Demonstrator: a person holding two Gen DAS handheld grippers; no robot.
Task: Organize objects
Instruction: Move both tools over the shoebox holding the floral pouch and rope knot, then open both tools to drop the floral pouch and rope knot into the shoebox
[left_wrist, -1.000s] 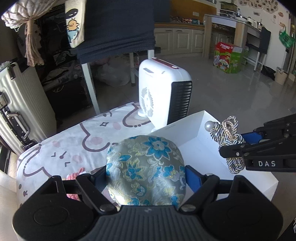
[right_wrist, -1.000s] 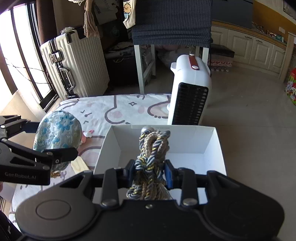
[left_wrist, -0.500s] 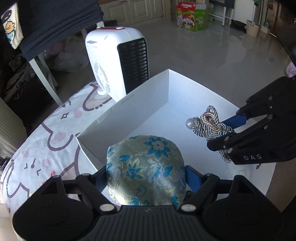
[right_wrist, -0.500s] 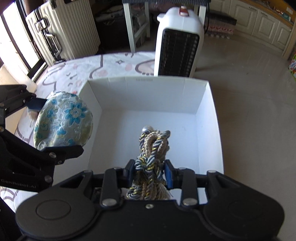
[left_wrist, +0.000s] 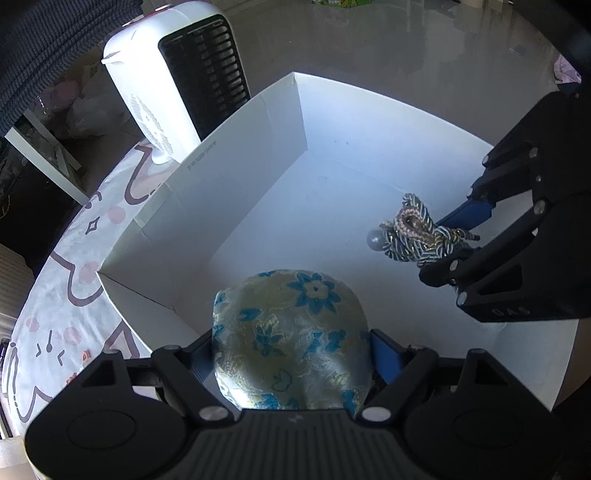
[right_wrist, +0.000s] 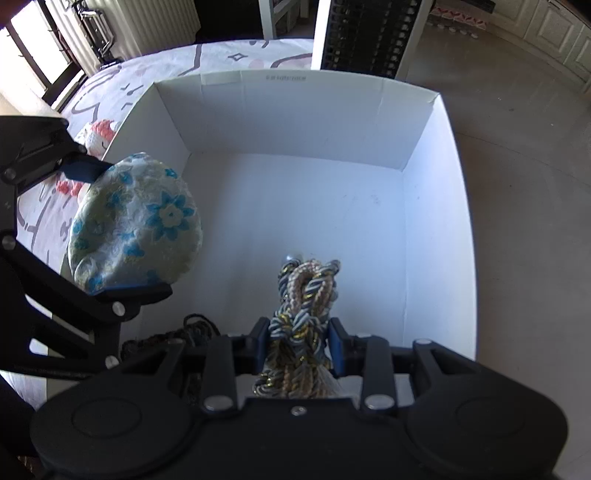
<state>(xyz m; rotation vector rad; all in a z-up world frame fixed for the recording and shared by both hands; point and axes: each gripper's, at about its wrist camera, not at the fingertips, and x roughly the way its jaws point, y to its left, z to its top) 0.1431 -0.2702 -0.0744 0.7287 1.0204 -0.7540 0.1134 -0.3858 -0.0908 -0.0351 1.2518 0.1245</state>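
both grippers have dropped from above the bed into the white box (right_wrist: 439, 206), the left gripper (left_wrist: 291, 343) with jaws wide around the floral pouch (left_wrist: 291, 332), the right gripper (right_wrist: 299, 336) with jaws narrowly pinching the braided cord (right_wrist: 306, 291), seemingly to set both down inside.

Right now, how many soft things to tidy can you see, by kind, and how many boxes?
Round blue-flowered fabric cushions: 1
Knotted grey-and-gold braided ropes: 1
Pink-and-white crocheted toys on the bedspread: 1
Black cords in the box's near corner: 1
White cardboard boxes: 1
Total: 5
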